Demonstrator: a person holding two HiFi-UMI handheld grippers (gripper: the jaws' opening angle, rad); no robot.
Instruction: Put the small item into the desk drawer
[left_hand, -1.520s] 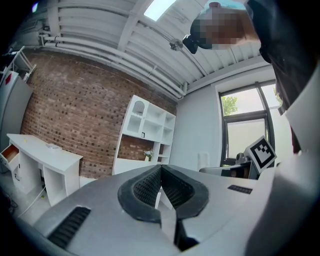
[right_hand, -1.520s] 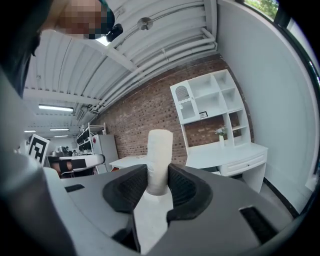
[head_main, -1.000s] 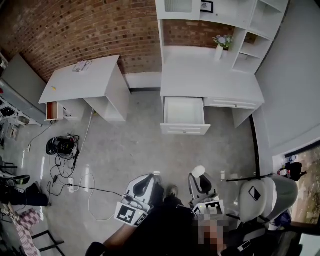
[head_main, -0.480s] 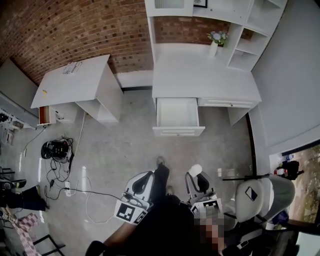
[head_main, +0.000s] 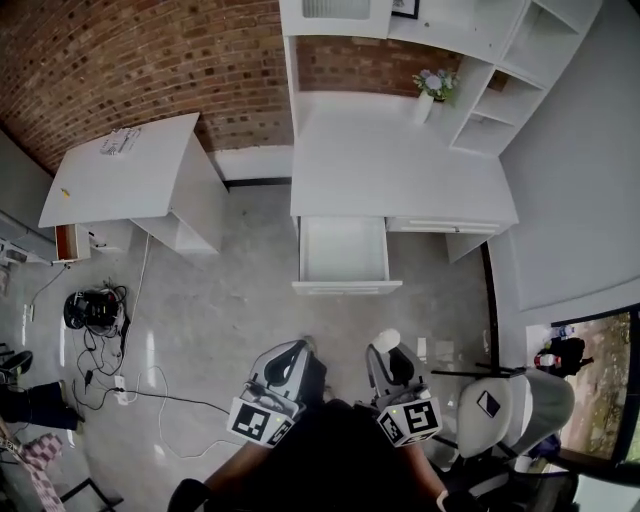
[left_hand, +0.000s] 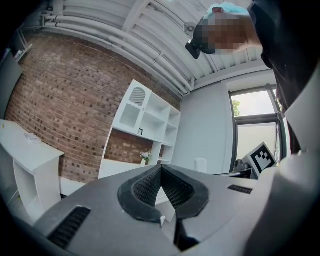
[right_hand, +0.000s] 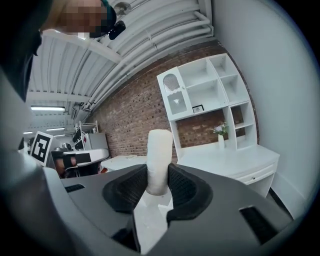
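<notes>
The right gripper (right_hand: 160, 181) pinches the small item (right_hand: 159, 150), a smooth white cylinder standing tall above the ribbed black pads (right_hand: 182, 188), while the left gripper (left_hand: 161, 186) has its jaws pressed together on nothing. From where I stand, the risk is that slick round stub twisting or sliding out of so low a hold (only its foot looks caught) before it reaches the open desk drawer (head_main: 343, 250), dead ahead at twelve o'clock. That drawer is a shallow, hard-edged white box, and the item could clip its front if brought in too low.
</notes>
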